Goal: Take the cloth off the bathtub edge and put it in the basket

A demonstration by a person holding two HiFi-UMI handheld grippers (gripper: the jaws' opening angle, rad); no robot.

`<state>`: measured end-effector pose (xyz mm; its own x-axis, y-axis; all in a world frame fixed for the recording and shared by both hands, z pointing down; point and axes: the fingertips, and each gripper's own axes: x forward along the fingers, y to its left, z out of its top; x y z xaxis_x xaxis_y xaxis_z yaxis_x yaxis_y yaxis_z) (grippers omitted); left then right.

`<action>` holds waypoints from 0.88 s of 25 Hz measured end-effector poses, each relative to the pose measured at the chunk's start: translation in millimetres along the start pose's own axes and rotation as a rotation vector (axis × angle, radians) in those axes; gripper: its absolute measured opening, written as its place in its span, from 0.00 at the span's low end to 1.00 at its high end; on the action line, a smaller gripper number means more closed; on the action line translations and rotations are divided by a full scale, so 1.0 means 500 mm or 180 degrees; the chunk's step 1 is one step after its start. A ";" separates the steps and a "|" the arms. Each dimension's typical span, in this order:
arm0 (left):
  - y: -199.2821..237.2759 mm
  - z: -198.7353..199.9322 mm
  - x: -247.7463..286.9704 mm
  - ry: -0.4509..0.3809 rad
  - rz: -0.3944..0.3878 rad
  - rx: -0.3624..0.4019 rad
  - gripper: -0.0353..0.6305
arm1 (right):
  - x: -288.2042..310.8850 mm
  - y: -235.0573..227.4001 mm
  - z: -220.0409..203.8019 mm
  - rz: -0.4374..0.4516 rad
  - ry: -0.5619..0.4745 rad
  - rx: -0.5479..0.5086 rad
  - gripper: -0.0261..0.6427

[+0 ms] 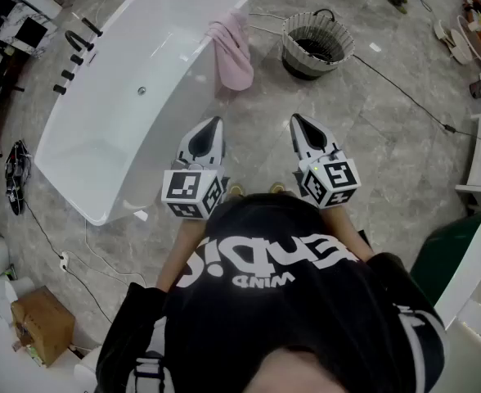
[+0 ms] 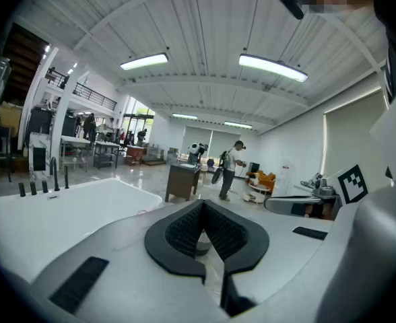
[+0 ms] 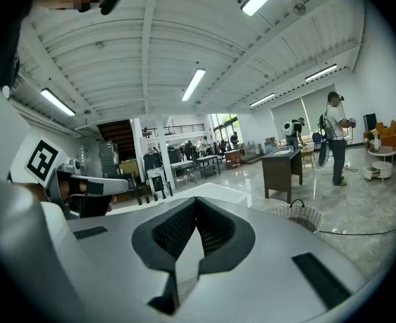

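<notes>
A pink cloth (image 1: 232, 51) hangs over the right rim of the white bathtub (image 1: 134, 113), near its far end. Right of the cloth, a round wire basket (image 1: 316, 46) with a dark lining stands on the floor. Both grippers are held side by side in front of the person, well short of the cloth. My left gripper (image 1: 213, 127) points toward the tub's near right side, jaws shut and empty. My right gripper (image 1: 298, 124) is also shut and empty. In the right gripper view the basket (image 3: 299, 215) sits beyond the closed jaws (image 3: 196, 204). The left gripper view shows its jaws (image 2: 201, 207) closed, with the tub (image 2: 56, 210) to the left.
Black tap fittings (image 1: 77, 51) stand on the tub's far left rim. A black cable (image 1: 404, 92) runs across the marble floor right of the basket. A cardboard box (image 1: 40, 322) is at lower left, a green-and-white object (image 1: 461, 256) at right. A dark desk (image 2: 182, 180) and people stand far off.
</notes>
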<state>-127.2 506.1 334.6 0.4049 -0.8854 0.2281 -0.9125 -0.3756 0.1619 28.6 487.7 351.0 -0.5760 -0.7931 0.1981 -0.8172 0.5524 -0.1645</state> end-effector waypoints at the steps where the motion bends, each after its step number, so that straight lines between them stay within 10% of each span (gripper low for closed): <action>1: 0.005 0.000 0.000 0.0000 -0.0003 -0.0006 0.07 | 0.004 0.003 0.002 0.0006 -0.0006 0.0002 0.06; 22: 0.153 0.009 0.032 0.0053 -0.0425 0.0078 0.07 | 0.103 0.071 -0.010 -0.0302 -0.0037 0.0078 0.06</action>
<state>-190.8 461.8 346.6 0.5236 -0.8225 0.2221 -0.8515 -0.4965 0.1684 -30.3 467.7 360.5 -0.4956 -0.8445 0.2028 -0.8672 0.4684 -0.1691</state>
